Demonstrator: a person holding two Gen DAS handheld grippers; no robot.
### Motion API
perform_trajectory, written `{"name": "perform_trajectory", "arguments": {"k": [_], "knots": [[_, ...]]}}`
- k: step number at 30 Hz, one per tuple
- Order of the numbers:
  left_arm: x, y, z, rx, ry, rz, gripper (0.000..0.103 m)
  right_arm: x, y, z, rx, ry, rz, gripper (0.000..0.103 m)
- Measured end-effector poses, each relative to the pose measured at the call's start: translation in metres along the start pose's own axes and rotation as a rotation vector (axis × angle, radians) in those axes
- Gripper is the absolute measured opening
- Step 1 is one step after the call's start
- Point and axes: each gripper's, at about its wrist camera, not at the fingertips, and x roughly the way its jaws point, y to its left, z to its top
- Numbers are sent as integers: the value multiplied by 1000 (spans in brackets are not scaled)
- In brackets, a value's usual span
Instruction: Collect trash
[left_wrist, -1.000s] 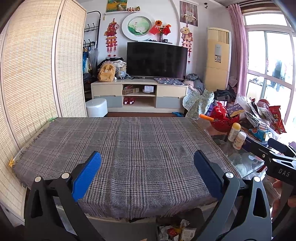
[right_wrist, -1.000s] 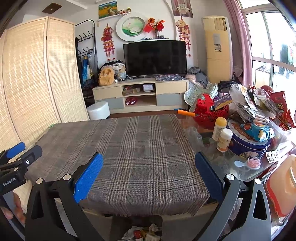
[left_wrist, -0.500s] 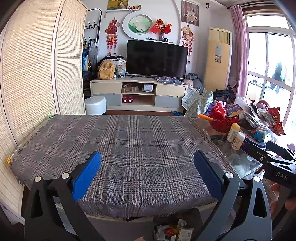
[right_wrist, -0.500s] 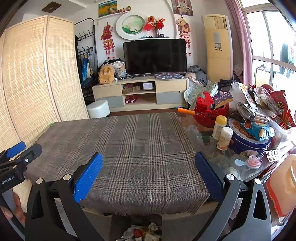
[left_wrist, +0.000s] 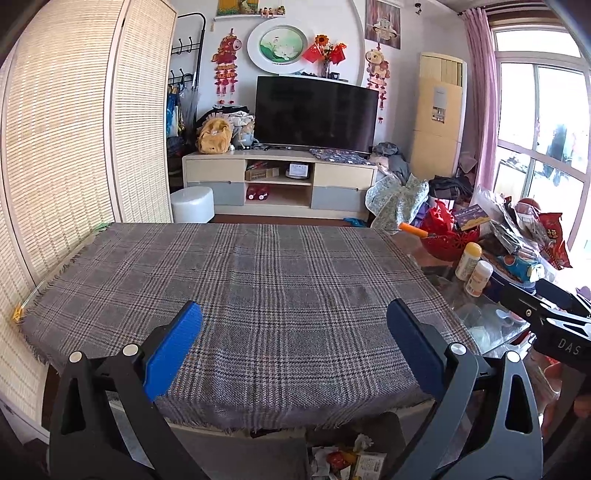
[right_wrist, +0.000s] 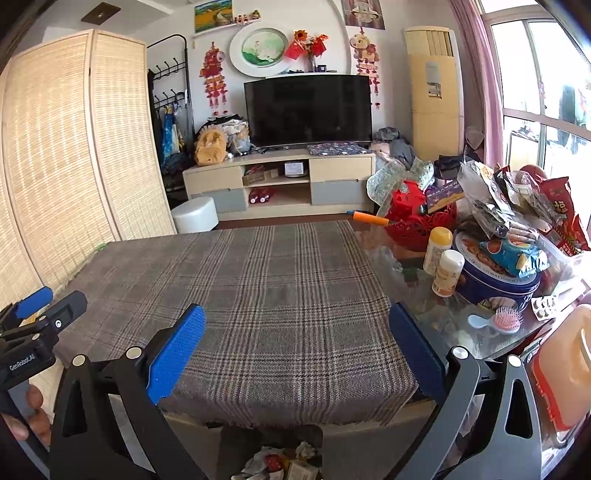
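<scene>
Over the near edge of the table, both grippers hang side by side with nothing in them. The left gripper (left_wrist: 293, 339) has its 2 blue pads wide apart above the plaid tablecloth (left_wrist: 258, 280), and the right gripper (right_wrist: 297, 343) shows the same wide gap over the cloth's right half. Neither touches the cloth.

The trash (left_wrist: 347, 458) lies below the table edge, in what looks like a dark bin (left_wrist: 388, 432) set just in front of the table: crumpled white paper, a red scrap and a printed wrapper. The right wrist view shows the same pile (right_wrist: 284, 461) at its bottom edge. No loose trash shows on the cloth itself.

Judging from this, the collecting step seems finished or between pieces, with the hands held back at the table edge. To the right, on the glass surface (right_wrist: 436, 325), stand 2 yellow-capped bottles (right_wrist: 441, 258), a blue tin (right_wrist: 495, 284), a pink hairbrush (right_wrist: 506, 319) and a heap of snack packets (right_wrist: 517, 199); whether any of those counts as trash cannot be told.

If more is to be gathered, the next move calls for the right gripper to swing toward that crowded side, pick 1 light wrapper without knocking the bottles, and carry it down to the bin.
</scene>
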Motion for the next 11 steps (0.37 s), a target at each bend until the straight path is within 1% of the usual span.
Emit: {"name": "perform_trajectory", "arguments": {"k": [3,6,8,11], "knots": [[-2,-2,3,13,-12,3,95,-1,0,0,1,-2,1,100],[-4,-6,3,36,-18,34,95,0,-1,0,2,-1,0,100],[-4,-8,4,45,-16,28,95,0,-1,0,3,0,0,100],[-3,-5,5,28,-8,25,95,-1,1,0,-3,-1,-2,100]]}}
